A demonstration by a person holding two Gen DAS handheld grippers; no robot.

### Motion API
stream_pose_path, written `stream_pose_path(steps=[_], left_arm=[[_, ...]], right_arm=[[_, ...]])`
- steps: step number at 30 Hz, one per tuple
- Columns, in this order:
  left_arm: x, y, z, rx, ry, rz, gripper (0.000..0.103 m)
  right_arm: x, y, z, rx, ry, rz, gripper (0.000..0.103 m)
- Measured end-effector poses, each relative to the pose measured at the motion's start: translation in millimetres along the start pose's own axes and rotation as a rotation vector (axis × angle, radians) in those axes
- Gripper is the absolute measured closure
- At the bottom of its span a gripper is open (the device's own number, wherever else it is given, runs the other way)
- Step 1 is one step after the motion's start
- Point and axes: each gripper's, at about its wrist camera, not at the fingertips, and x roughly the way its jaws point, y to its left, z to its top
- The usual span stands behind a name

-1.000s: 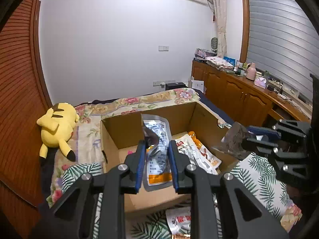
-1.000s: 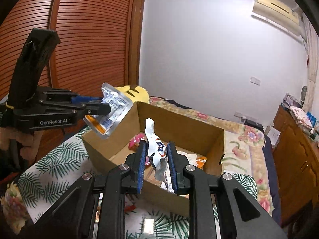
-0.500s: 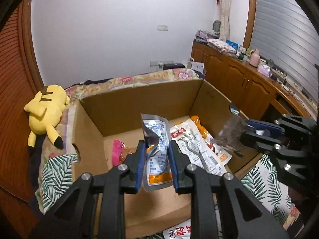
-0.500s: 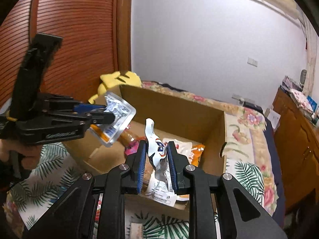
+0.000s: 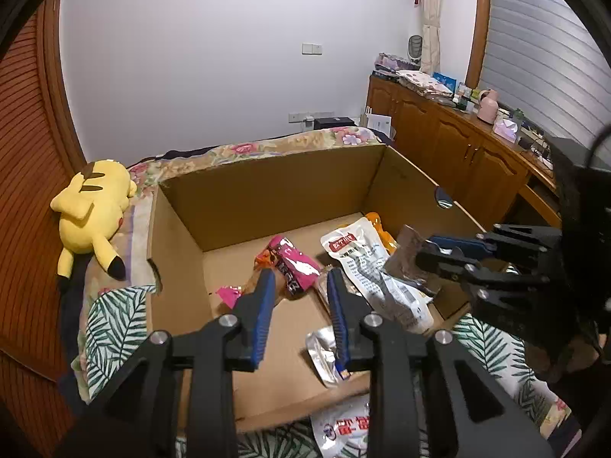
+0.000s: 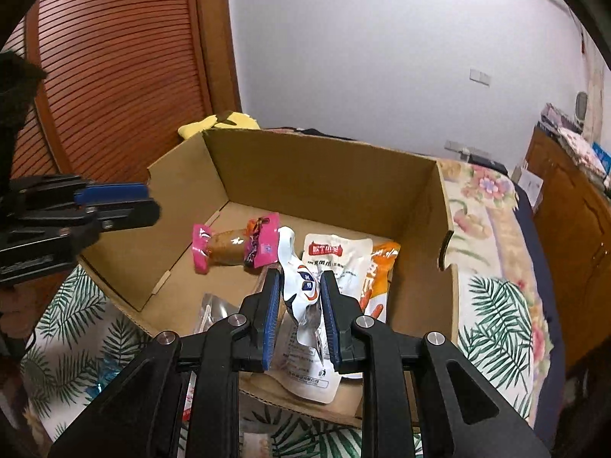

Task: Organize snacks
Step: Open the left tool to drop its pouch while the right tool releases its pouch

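White snack pouch (image 6: 299,290) is pinched between the blue pads of the right gripper (image 6: 298,305), hanging upright over the near-right part of the cardboard box (image 6: 324,164). Held by its middle, top curl poking up past the fingertips, bottom tail drooping below them. Reads as carry-and-drop: box is the collection point, pouch sits above the pile, not yet let go.

From the left wrist view the same right gripper (image 5: 431,257) comes in from the right over the box's right wall, pouch's foil back (image 5: 408,255) showing dull brown.

Left gripper (image 5: 298,294): jaws spread, nothing between the pads. Silver foil pouch (image 5: 324,358) lies on the box floor directly below and slightly right of it, near the front wall. Looks like that one is delivered.

Already on the box floor:
- pink-wrapped snack (image 6: 233,246), left of centre
- white pack with red label (image 6: 336,263), right of centre, partly under the held pouch
- orange pack (image 6: 378,267), against the right wall, partly under the white one

More packs outside the box on the leaf-print cover, just near of the front wall (image 5: 340,427). So task is partway, my guess.

Yellow plush (image 5: 91,210) on the bed far-left of the box, not involved.
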Motion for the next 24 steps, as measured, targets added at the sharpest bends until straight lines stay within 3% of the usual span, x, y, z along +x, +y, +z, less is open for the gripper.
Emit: stream_pose_path(steps=[5,10,17,20,24], left_arm=[[-14.7,1.6,-4.4,-0.004,-0.008,0.010,0.070],[-29.5,3.9,-10.6,-0.015,-0.010,0.022,0.063],[-61.0,2.3,-30.6,-0.019,-0.036,0.020,0.051],[-72.5,-0.3,-43.4,-0.014,-0.045,0.031,0.047],[-82.3,-3.7,-63.3,-0.008,-0.054,0.023,0.030]], right_arm=[[2.3,0.5,-0.3,0.013,0.010,0.001,0.083],[-6.4,3.8,1.4,0.021,-0.005,0.004,0.074],[-52.0,15.6,-12.9,0.010,-0.069,0.011,0.072],[-77.7,25.3,-30.8,-0.011,-0.096,0.026,0.065],[-100.5,38.1,-59.1,-0.043,-0.105,0.031,0.051]])
